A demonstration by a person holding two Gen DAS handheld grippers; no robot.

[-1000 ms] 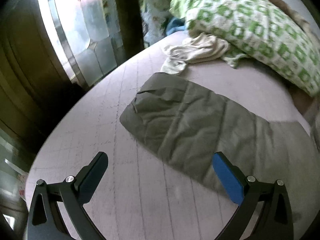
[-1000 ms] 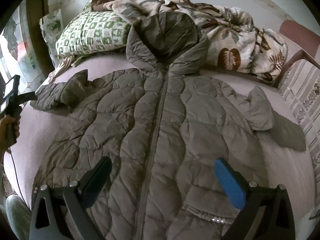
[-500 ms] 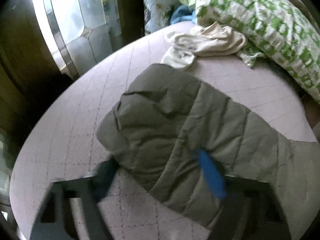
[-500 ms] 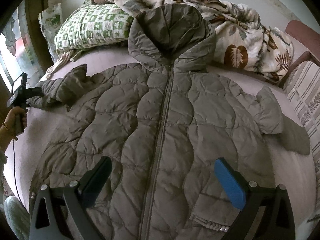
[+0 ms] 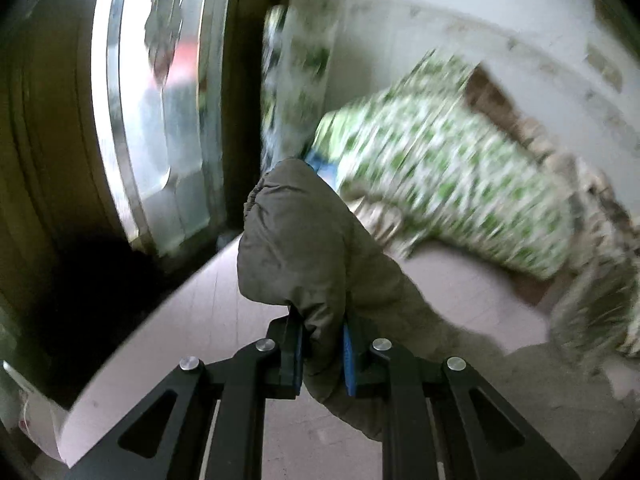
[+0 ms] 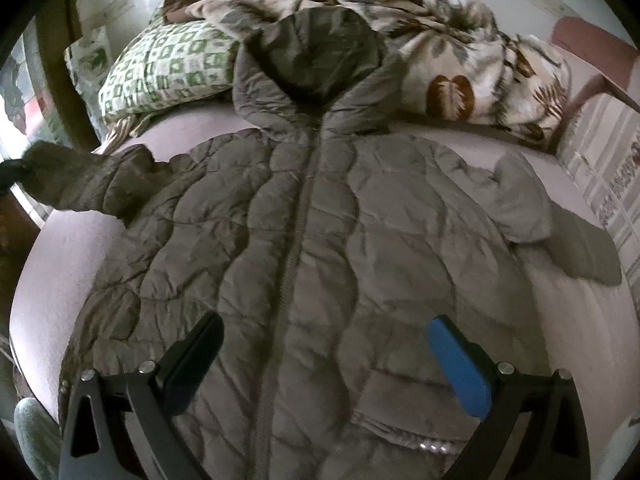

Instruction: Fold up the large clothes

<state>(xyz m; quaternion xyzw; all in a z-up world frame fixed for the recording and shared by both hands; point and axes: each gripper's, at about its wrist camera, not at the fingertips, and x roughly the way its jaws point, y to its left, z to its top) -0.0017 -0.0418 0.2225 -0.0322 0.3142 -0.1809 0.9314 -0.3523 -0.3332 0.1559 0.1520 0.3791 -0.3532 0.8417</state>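
The left gripper (image 5: 322, 354) is clenched on the jacket sleeve (image 5: 296, 236), lifting its cuff end above the pink bed (image 5: 192, 320), tilted up toward the window (image 5: 152, 92). The right gripper (image 6: 324, 364) hangs released, fingers wide apart, over the lower front of the quilted jacket (image 6: 304, 240), which lies spread zipper-up on the bed with its hood (image 6: 316, 52) against the leaf-print blanket (image 6: 472, 60). Only the right view shows the whole jacket; there the raised sleeve sits at far left. The left view is blurred around the green pillow (image 5: 448, 164)

Green-patterned pillow (image 5: 452, 168) motion-blurred, jacket (image 6: 320, 260) hem cut off below
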